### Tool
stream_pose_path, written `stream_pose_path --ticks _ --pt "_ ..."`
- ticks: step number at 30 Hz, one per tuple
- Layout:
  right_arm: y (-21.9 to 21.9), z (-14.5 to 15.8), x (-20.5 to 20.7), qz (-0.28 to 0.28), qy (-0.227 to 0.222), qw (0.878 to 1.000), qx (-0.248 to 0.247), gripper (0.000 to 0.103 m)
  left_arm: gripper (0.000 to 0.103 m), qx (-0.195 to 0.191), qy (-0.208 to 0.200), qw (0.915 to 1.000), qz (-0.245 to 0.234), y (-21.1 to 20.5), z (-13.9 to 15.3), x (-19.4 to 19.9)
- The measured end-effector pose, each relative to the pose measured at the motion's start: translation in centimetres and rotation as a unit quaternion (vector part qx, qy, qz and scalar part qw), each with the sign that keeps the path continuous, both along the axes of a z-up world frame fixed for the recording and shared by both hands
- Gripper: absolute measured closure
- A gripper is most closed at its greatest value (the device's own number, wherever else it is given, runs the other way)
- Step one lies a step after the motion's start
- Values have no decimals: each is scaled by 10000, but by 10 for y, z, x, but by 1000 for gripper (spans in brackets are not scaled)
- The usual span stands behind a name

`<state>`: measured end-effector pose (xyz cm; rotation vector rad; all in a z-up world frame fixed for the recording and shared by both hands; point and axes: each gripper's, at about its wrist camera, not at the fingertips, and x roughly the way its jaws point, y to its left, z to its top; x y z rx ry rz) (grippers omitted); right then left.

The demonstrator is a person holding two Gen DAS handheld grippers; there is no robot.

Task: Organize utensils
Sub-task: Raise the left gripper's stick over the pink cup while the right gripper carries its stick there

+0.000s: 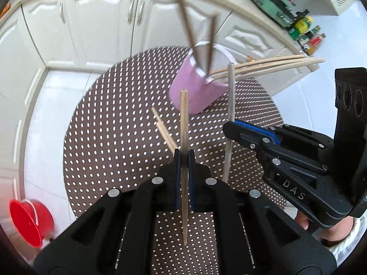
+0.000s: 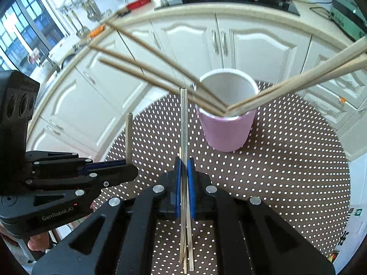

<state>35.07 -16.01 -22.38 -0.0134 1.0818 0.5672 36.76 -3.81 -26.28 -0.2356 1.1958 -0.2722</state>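
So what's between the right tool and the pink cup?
Only bare dotted mat in the right wrist view. The right tool, shut on a pale chopstick, is apart from the pink cup. Nothing lies on that stretch.

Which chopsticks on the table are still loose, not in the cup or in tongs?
The light pair lying on the dotted mat, left of the left tongs; the others stand in the pink cup or are gripped.

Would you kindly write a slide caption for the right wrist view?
Right gripper clamps upright chopsticks above the dotted mat, near a pink cup already holding several.
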Motion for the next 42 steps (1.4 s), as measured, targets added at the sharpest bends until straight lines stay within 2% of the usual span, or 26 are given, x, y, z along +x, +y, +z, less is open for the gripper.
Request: stream_pose_path --ticks 12,17,24,32,42 --pt "-20 70 -20 -394 -865 9950 310 98 97 33 -887 9959 -156 -11 79 -11" --pt "-31 98 -22 -586 -1273 9895 368 98 97 -1 -1369 9906 -64 -11 119 -9" --pt "-43 125 -16 -955 -1790 9783 413 98 97 -51 -1914 9815 78 -14 158 -2" --pt "-41 137 -3 -1201 -2281 9655 374 98 97 -10 -2204 9752 224 -15 174 20" --pt "-35 127 18 -1357 -2394 9608 327 98 97 19 -2231 9744 260 -12 165 49"
